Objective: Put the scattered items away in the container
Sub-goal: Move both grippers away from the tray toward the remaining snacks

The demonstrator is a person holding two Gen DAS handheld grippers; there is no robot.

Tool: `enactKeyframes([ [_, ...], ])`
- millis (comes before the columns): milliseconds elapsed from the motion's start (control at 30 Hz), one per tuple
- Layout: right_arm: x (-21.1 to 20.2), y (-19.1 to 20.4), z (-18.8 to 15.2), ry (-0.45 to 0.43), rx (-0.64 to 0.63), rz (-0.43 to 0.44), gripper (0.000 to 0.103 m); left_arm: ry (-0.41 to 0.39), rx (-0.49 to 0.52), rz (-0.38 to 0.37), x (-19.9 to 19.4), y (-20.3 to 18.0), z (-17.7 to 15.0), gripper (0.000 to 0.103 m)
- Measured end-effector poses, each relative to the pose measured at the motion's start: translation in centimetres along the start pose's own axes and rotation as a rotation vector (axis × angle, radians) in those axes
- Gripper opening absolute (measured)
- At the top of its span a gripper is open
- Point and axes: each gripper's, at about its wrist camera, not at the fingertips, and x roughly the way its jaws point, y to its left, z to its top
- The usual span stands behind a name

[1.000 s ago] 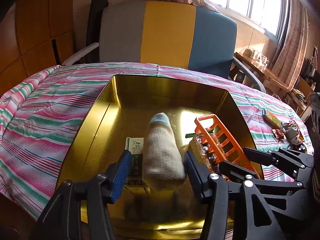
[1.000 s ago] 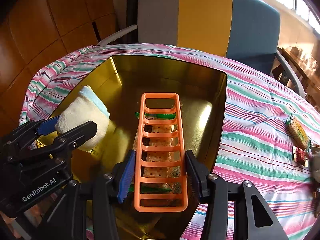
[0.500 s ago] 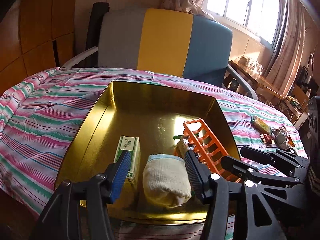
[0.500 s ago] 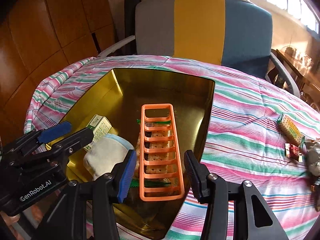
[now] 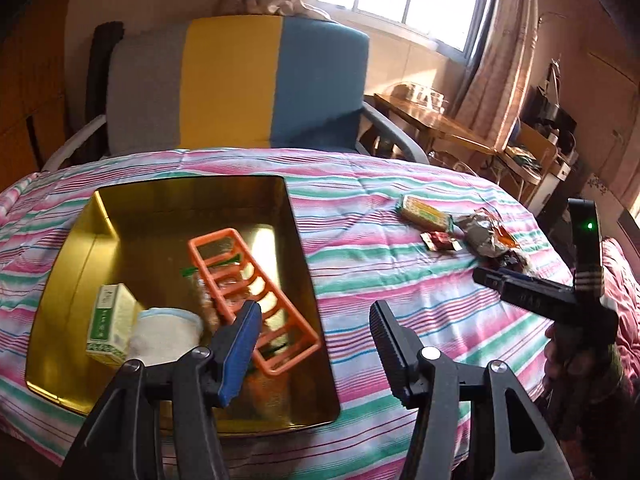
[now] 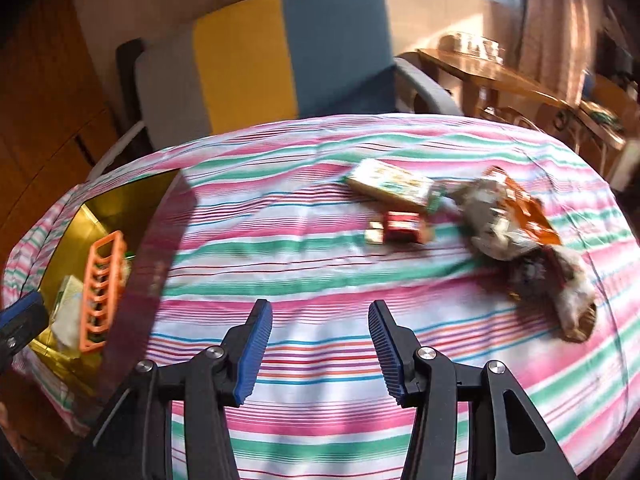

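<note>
Left wrist view: our left gripper [image 5: 316, 336] has its jaws spread apart with nothing in them, hovering over the right edge of the gold tin [image 5: 100, 216]. Inside the tin we see the orange rack [image 5: 248, 288], a rolled sock [image 5: 168, 332] and a green-white box [image 5: 108, 320]. Our right gripper [image 6: 320, 340] is spread apart too, above the striped cloth [image 6: 320, 240], with a biscuit pack [image 6: 392, 184], red wrapper [image 6: 402, 226] and crumpled bag [image 6: 504, 220] lying ahead of it.

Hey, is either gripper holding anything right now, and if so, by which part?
Nothing is held. The left gripper and the right gripper are both open and empty; the orange rack and rolled cloth lie in the gold tin.
</note>
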Motion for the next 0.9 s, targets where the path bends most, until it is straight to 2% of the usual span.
enactKeyframes([
  [233,-1.9,-14.1,0.2,-0.041,0.221,-0.167,0.053,0.089,0.087,-0.072,3.2,-5.3,-0.2,0.057],
  [367,-2.0,-17.7,1.0,-0.043,0.242,-0.153,0.055,0.133,0.121,-0.103,4.9,-7.8,-0.5,0.057],
  [500,-1.2,-18.3,2.2,-0.049,0.231,-0.114,0.060,0.175,0.152,-0.116,6.2,-9.4,-1.0,0.057],
  [633,-0.2,-17.3,3.0,-0.038,0.199,-0.030,0.061,0.214,0.171,-0.119,7.6,-10.1,-1.6,0.057],
  [800,0.7,-11.3,3.3,-0.015,-0.011,0.156,0.059,0.237,0.136,-0.118,8.6,-9.4,-1.6,0.057],
  [900,2.7,-7.5,3.7,0.011,-0.117,0.171,0.059,0.245,0.118,-0.117,8.9,-8.8,-1.6,0.057],
])
